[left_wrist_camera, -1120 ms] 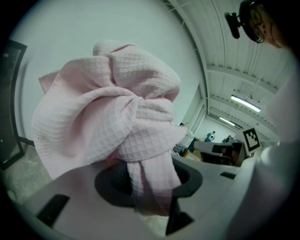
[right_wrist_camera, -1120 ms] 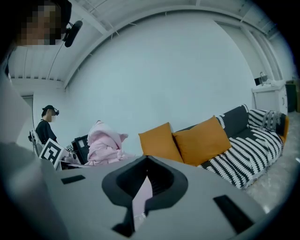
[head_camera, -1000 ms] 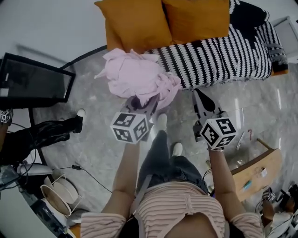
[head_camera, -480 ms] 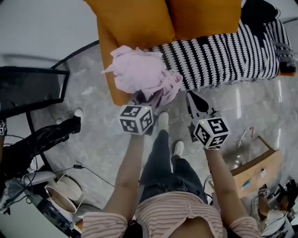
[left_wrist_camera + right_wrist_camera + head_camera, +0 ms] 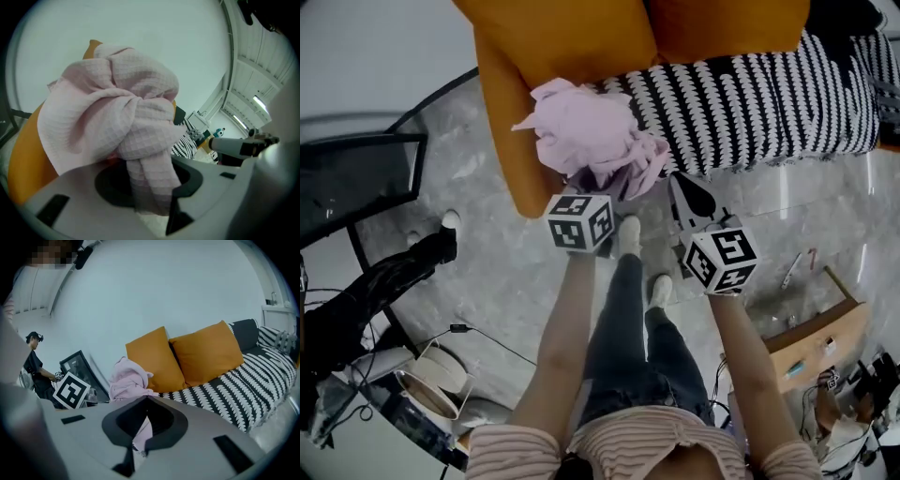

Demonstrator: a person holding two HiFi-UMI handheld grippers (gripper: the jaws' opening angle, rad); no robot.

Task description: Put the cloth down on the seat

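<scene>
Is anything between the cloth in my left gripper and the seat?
Nothing visible does. The cloth, held in the left gripper, hangs over the left end of the seat; the cushions stand behind it.

Dim, even indoor light; fisheye bends the edges, dark vignetted corners, soft near foreground.

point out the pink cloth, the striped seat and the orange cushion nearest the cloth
pink cloth (image 5: pixel 581 131), head view, middle of the bunched fabric
striped seat (image 5: pixel 759 98), head view, bare top of its cover
orange cushion (image 5: pixel 154 359), right gripper view, centre of its face
</scene>
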